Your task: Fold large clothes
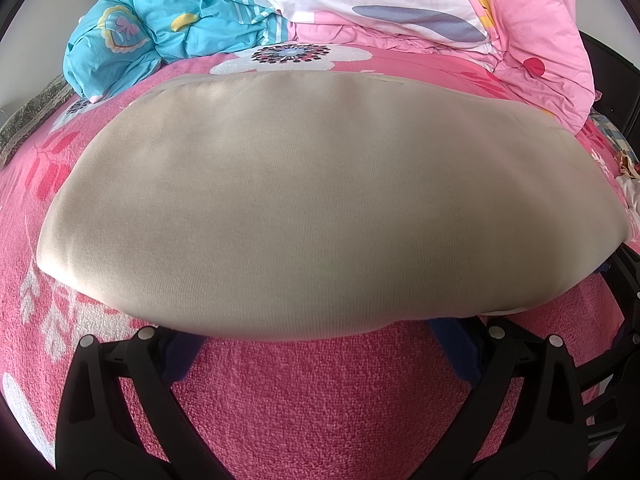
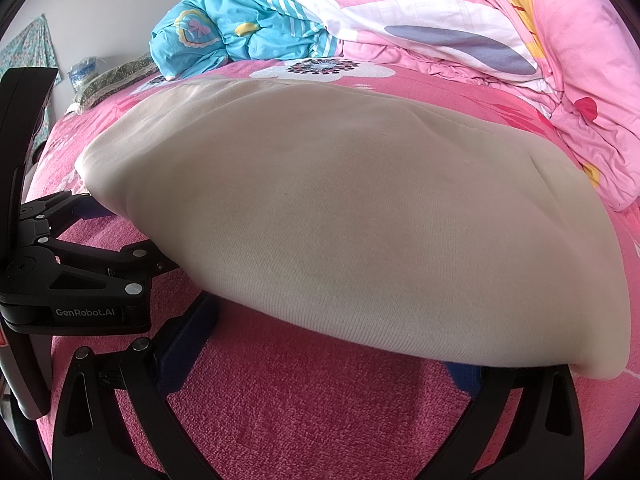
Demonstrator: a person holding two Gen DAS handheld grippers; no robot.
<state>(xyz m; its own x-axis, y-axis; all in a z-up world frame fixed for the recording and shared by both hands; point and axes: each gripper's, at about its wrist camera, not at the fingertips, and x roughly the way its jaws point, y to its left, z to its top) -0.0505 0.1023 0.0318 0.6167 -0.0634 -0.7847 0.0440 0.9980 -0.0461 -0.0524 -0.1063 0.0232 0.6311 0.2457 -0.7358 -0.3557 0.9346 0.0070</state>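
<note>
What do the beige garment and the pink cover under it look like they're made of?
Beige garment: seemingly a soft knit, matte; fine ribbed lines show near its front edge. The fibre can't be told.
Pink cover: looks like terry or plush towelling, with a looped, nubby pile.
Both the left gripper and right gripper are open at the garment's near edge.

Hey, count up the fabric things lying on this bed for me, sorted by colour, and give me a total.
Beige: 1, the folded garment
Blue: 1, the bunched quilt
Pink and white: 1, the quilt
Pink floral: 1, the bed cover under them all
Total: 4
</note>
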